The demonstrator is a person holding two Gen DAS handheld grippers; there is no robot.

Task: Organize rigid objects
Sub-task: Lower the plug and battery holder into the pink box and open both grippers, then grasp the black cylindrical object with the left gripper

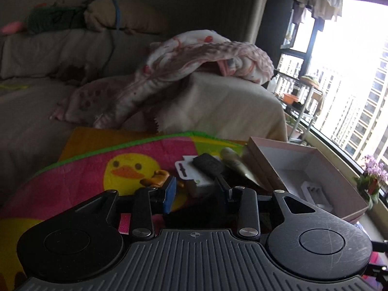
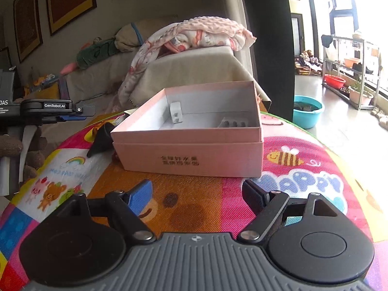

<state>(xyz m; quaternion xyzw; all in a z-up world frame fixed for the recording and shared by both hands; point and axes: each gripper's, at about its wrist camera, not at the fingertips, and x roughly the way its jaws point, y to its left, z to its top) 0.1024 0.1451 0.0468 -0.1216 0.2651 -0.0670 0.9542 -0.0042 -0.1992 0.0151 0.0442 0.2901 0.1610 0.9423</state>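
Clutter on your cartoon mat (image 1: 145, 150) in the left wrist view, going left to right. An orange figure (image 1: 156, 178) sits at lower centre. Next comes a white pack (image 1: 194, 177) with a black thing (image 1: 208, 164) overlapping its top edge, then something olive and too blurred to name (image 1: 232, 161). The pink box (image 1: 278, 167) is at the right, open-topped and resting on the mat. Your left gripper (image 1: 196, 186) has its jaws drawn in narrow with a gap left, and the pack shows through that gap. Honestly can't tell if the pads are pinching anything.

In the right wrist view that same gripper pokes in at the far left edge, up off the mat. A black cone-ish piece (image 2: 101, 138) sits right against the box's left side. The box fills mid-frame. Inside it, a white block (image 2: 175, 114) stands at the back left and a grey blister pack (image 2: 232, 122) lies to its right. Your right gripper (image 2: 198, 196) at the bottom is released, jaws spread wide with only bare mat between them and the box just beyond. A teal basin (image 2: 308, 114) sits on the floor at the right.
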